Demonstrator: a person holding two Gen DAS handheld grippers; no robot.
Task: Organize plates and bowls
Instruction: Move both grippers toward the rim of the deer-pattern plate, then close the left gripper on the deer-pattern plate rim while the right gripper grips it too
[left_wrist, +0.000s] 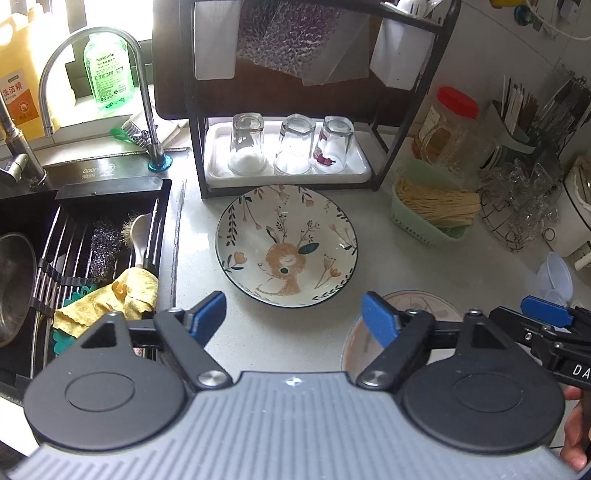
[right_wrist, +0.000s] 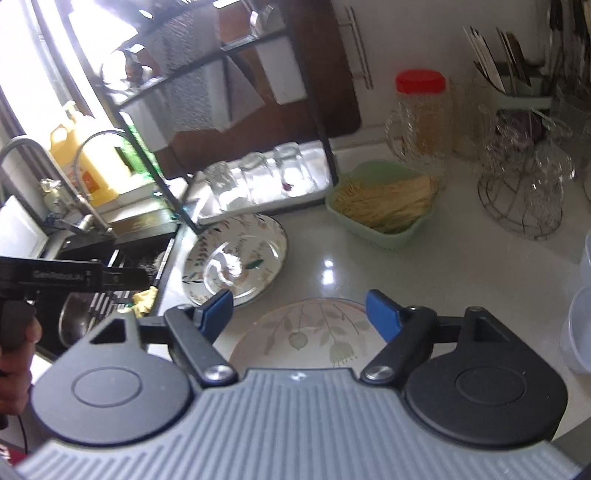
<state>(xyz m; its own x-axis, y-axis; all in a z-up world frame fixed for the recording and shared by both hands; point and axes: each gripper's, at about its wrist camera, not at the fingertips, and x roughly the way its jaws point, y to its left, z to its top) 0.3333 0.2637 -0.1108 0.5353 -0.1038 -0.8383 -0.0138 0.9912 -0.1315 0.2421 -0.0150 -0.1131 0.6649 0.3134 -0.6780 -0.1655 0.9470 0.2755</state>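
A deer-patterned bowl (left_wrist: 287, 245) rests on the pale counter in front of the black rack; the right wrist view shows the deer-patterned bowl (right_wrist: 236, 264) from the side. A pink-rimmed plate with a leaf print (right_wrist: 306, 334) lies nearer, partly hidden by the right tool body; in the left wrist view the pink-rimmed plate (left_wrist: 417, 306) sits at lower right. My left gripper (left_wrist: 295, 319) is open just short of the bowl, nothing between its fingers. My right gripper (right_wrist: 299, 314) hangs open over the plate, with the pads apart from it.
A black two-tier rack (left_wrist: 288, 155) holds three upturned glasses on a white tray. The sink (left_wrist: 74, 258) with a yellow cloth and scrubbers lies left. A green basket of noodles (left_wrist: 436, 210), a red-lidded jar (left_wrist: 447, 125) and a wire basket of glassware (left_wrist: 524, 206) stand right.
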